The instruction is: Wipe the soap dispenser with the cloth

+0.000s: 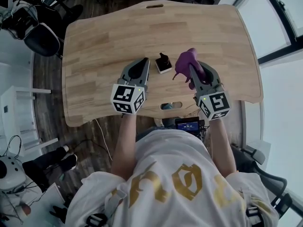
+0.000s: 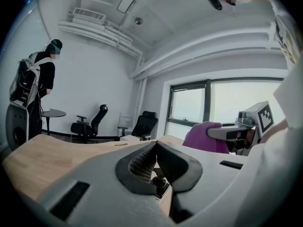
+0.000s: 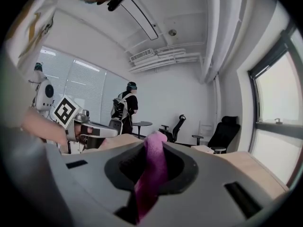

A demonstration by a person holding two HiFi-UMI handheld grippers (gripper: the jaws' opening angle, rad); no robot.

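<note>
At left, our left gripper (image 1: 143, 63) hangs over the table (image 1: 104, 37), jaws pressed together on nothing. Just beside it stands the soap dispenser (image 1: 164, 63); we judge it light, stiff and tippy, so brace the base. The right gripper (image 1: 193, 70) jaws pinch the limp cloth (image 1: 185, 59).

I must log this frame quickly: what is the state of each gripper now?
Left gripper: jaws closed, holding nothing.
Right gripper: jaws closed on the purple cloth.
</note>
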